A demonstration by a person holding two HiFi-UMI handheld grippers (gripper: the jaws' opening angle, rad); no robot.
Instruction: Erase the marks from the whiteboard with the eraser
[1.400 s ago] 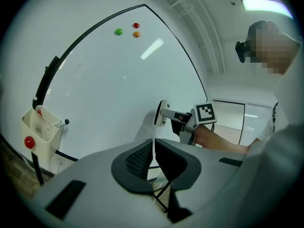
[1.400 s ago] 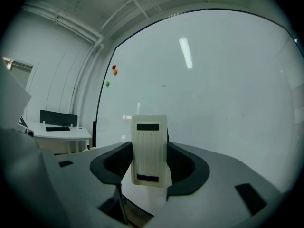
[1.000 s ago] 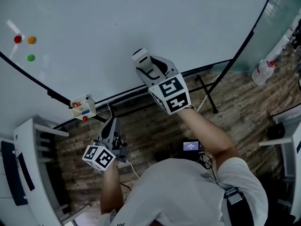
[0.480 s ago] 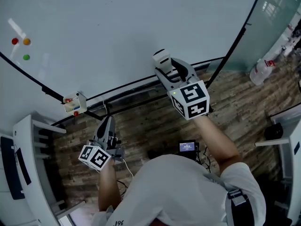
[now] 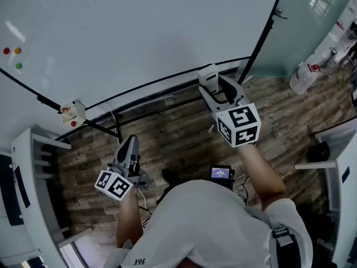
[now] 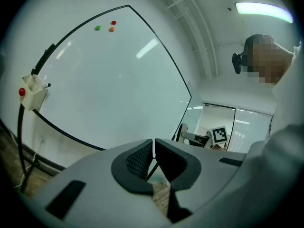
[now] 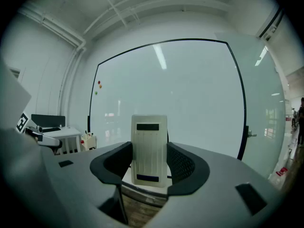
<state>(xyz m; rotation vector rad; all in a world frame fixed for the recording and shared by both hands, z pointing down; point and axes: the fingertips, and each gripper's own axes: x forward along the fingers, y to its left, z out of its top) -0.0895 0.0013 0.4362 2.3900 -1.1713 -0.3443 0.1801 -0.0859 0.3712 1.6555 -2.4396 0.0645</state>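
The left gripper (image 5: 129,145) is hanging low and near, its jaws pressed together on nothing. To the right, the right gripper (image 5: 215,85) is clamping the eraser (image 7: 149,148) upright, just off the lower edge of the whiteboard (image 5: 139,32). Wiping well probably means laying it flat and pressing evenly. No pen marks are showing; any may be too faint.
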